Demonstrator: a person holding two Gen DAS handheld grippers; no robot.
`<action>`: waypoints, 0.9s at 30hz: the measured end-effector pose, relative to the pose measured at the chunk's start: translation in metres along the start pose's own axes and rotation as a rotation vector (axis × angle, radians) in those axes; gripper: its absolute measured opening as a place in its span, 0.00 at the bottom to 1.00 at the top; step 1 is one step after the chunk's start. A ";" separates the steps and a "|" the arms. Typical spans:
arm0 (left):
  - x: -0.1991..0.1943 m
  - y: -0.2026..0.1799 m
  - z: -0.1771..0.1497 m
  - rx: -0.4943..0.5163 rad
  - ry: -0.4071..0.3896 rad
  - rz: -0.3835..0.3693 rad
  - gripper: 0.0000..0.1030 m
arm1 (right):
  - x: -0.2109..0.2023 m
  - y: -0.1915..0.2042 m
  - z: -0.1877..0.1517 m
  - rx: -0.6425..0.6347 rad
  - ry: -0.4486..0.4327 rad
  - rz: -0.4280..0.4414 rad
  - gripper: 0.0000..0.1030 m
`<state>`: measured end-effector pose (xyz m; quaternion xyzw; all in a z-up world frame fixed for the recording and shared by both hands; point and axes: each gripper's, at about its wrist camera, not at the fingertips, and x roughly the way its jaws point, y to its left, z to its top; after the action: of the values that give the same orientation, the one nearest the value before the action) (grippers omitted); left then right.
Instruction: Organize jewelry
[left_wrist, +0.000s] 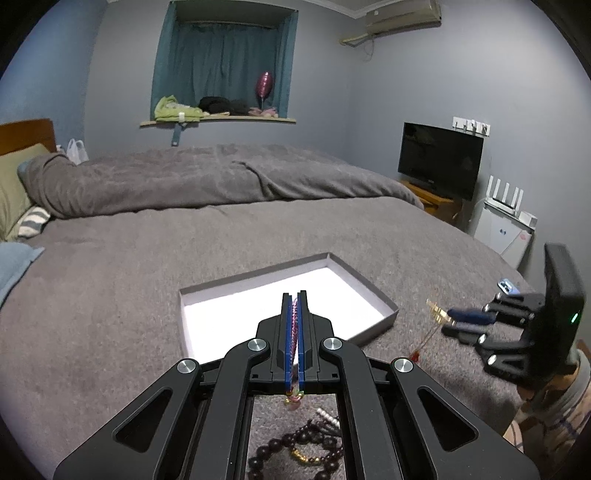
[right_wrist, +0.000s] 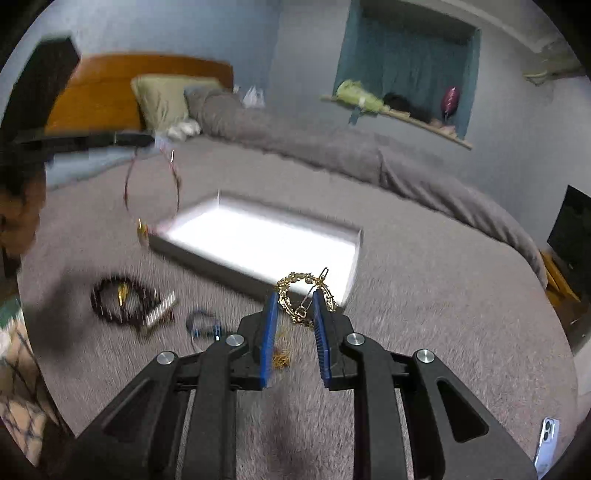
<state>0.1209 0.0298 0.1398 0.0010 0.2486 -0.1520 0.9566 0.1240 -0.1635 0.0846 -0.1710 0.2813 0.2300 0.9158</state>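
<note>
A shallow grey box (left_wrist: 380, 299) with a white inside lies on the grey bed; it also shows in the right wrist view (right_wrist: 258, 271). My left gripper (left_wrist: 294, 295) is shut on a thin pink-red cord bracelet (left_wrist: 294, 325), held above the box's near edge; the bracelet hangs as a loop in the right wrist view (right_wrist: 177, 184). My right gripper (right_wrist: 295, 295) has its jaws apart, with a gold chain ornament (right_wrist: 295, 291) caught between the blue pads, just before the box. In the left wrist view the right gripper (left_wrist: 448, 319) is right of the box.
A dark bead bracelet (right_wrist: 118, 302) with a gold charm, a silver comb-like piece (right_wrist: 160, 312) and a small blue item (right_wrist: 205, 325) lie on the bedspread left of my right gripper. A phone (right_wrist: 546, 439) lies at the right. Pillows and a bunched duvet lie beyond.
</note>
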 end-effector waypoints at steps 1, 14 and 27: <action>0.001 0.000 -0.001 -0.001 0.003 0.000 0.03 | 0.004 0.002 -0.008 -0.014 0.025 -0.005 0.18; 0.006 -0.002 -0.006 -0.014 0.007 -0.031 0.03 | 0.014 -0.020 -0.072 -0.139 0.228 -0.232 0.18; 0.019 -0.012 -0.034 -0.012 0.088 -0.068 0.03 | -0.005 -0.051 -0.090 -0.052 0.225 -0.251 0.18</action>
<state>0.1172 0.0158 0.1022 -0.0066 0.2910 -0.1827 0.9391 0.1070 -0.2472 0.0267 -0.2531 0.3525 0.1005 0.8953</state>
